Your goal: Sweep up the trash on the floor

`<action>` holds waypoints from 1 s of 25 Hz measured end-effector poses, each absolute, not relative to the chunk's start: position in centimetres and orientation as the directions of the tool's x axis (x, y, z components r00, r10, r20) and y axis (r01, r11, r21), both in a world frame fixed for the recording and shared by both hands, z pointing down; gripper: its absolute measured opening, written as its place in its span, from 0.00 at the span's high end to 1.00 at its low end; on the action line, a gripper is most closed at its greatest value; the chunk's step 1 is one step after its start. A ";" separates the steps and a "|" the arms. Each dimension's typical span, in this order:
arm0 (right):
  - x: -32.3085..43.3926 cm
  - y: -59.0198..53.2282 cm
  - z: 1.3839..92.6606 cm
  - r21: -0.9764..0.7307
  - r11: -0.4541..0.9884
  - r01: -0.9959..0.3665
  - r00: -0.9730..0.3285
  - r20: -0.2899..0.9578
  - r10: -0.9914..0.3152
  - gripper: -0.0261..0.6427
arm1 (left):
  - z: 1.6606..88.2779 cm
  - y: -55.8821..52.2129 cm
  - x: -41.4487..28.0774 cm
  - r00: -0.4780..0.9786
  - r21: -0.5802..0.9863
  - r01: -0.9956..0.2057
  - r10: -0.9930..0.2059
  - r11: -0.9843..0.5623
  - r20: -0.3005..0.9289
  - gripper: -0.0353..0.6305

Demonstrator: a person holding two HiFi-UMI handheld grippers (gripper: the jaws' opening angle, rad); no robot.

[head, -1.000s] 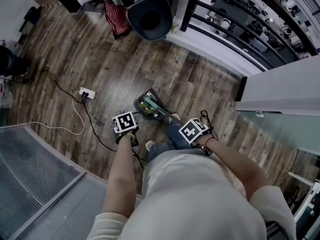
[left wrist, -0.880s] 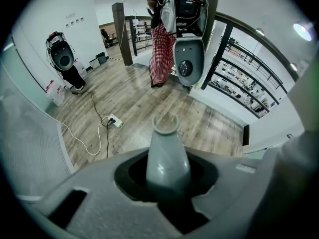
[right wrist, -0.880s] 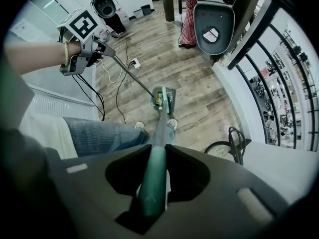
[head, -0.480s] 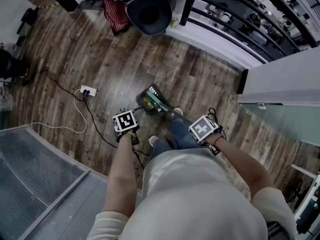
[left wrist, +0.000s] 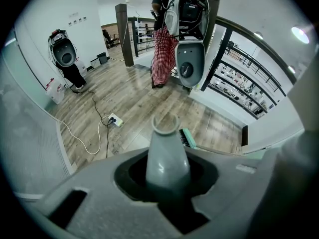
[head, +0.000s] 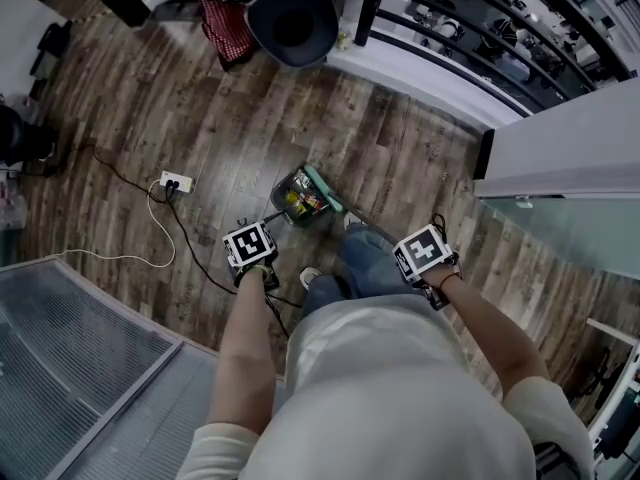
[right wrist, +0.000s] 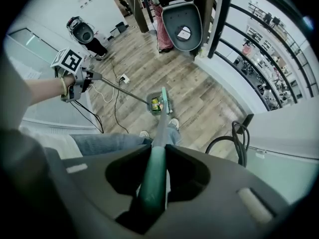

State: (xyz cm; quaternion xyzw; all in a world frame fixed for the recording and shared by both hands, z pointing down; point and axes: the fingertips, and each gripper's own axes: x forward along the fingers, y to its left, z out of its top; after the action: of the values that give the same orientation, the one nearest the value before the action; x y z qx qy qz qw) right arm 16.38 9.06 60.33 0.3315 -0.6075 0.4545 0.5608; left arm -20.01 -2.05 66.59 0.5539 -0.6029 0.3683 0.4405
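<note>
A dark long-handled dustpan (head: 296,204) stands on the wooden floor and holds yellow and green trash (head: 297,201). The broom's green head (head: 325,190) rests against its far right edge. My left gripper (head: 250,249) is shut on the dustpan's grey handle (left wrist: 167,156), which runs between the jaws. My right gripper (head: 425,254) is shut on the green broom handle (right wrist: 153,176). In the right gripper view the broom handle leads down to the dustpan (right wrist: 158,105), and my left gripper (right wrist: 75,78) shows at the upper left.
A white power strip (head: 174,184) with black and white cables lies on the floor to the left. A dark round seat (head: 293,30) stands beyond the dustpan beside a black railing (head: 480,58). A glass floor panel (head: 70,368) is at the lower left, a white wall (head: 570,158) at the right.
My right gripper has moved to the right with the broom handle. The dustpan and broom head have shifted a little farther from the person's feet. The left gripper has barely moved.
</note>
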 end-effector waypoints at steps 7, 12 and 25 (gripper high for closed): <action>18.4 9.0 60.7 -0.130 0.272 -0.954 -0.119 0.991 0.058 0.81 | 66.4 -1.0 -19.7 0.005 0.050 -0.992 -0.351 0.117 0.936 0.81; 19.6 9.1 61.5 -0.098 0.236 -0.967 -0.088 0.995 0.051 0.81 | 66.4 -0.2 -19.7 0.007 0.054 -0.991 -0.349 0.124 0.937 0.81; 18.4 11.6 64.2 -0.103 0.155 -0.983 -0.089 0.992 0.091 0.81 | 65.9 3.4 -21.7 -0.039 -0.010 -0.996 -0.320 0.091 0.947 0.81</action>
State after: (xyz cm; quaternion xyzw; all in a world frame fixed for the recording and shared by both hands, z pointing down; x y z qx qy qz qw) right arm 18.39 11.62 64.20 0.4123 -0.5404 0.5026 0.5342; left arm -21.73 3.44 65.91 0.5459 -0.6027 0.3954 0.4271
